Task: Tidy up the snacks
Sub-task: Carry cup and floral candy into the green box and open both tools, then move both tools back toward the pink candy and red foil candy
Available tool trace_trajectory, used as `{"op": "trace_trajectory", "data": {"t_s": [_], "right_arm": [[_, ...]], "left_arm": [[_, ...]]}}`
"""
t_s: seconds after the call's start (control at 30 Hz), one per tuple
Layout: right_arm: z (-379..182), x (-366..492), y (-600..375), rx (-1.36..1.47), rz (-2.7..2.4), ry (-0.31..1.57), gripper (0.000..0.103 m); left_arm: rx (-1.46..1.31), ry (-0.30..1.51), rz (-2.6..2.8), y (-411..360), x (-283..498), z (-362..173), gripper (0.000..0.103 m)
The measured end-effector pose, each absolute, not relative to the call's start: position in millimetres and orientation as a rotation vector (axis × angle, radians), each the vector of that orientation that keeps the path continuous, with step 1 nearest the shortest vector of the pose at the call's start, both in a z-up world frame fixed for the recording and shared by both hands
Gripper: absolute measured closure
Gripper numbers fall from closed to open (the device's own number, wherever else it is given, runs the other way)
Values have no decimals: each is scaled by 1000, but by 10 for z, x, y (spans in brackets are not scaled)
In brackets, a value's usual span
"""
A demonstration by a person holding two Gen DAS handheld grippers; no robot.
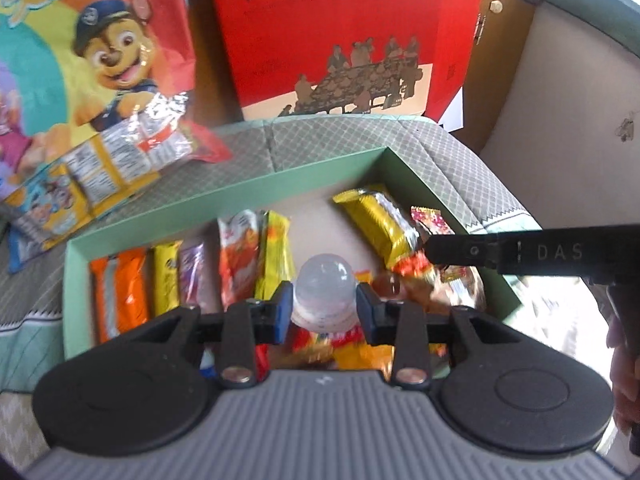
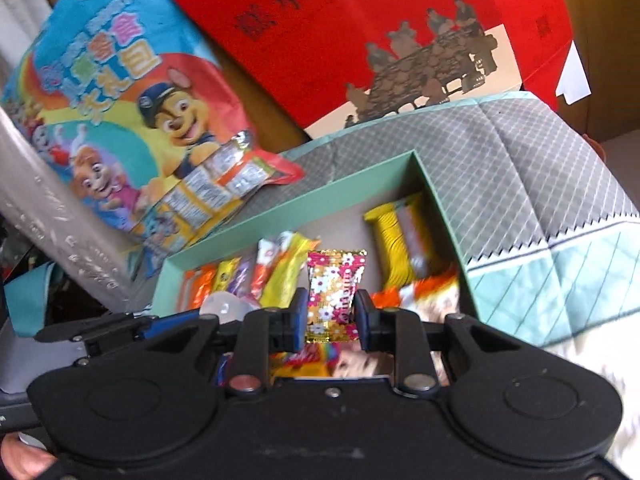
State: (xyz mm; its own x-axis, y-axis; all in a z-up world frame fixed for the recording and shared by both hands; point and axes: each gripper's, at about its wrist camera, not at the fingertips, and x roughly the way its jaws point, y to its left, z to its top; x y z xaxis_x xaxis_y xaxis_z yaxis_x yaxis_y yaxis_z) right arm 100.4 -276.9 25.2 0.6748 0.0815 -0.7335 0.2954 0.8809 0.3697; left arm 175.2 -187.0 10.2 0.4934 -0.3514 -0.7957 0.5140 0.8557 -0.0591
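Right gripper [image 2: 331,316] clamped on upright floral candy [image 2: 334,292]; left gripper [image 1: 324,308] around jelly cup [image 1: 325,292], dome forward.

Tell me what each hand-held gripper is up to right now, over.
Left hand-held gripper shut on clear jelly cup. Right hand-held gripper shut on flowered candy. Both over green box, snacks lined inside. Nothing in the way.

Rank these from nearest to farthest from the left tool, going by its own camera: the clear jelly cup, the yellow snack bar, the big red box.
1. Clear jelly cup: gripped in the left tool.
2. Yellow snack bar: ahead and right, inside the green tray.
3. Big red box: standing behind the tray.
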Motion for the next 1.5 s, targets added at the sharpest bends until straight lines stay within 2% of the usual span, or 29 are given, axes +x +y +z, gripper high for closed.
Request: {"op": "trace_trajectory", "data": {"t_s": [0.43,0.53,0.6,0.63,0.67,0.73,1.07,1.5], "right_arm": [[57,1457,-2820,484,-118,870,79],[52,1496,-2825,490,-119,869,76],[77,1482,-2838,501,-124,862,56],[99,1462,-2839,502,-131,852,30],[130,1438,-2844,499,-142,839,8],[205,1361,-2851,495,-160,798,0],[350,995,-2898,550,-192,786,0],[324,362,-2964,561,-231,779,0]], "left_arm": [[191,965,-507,-2037,2183,-181,69],[187,959,-488,-2027,2213,-194,68],[181,934,-459,-2009,2202,-159,43],[180,919,-443,-1994,2188,-134,21],[183,900,-427,-1983,2171,-104,8],[187,869,-398,-1954,2130,-42,1],[189,877,-389,-1878,1796,119,0],[209,931,-432,-1945,1157,-27,0]]}}
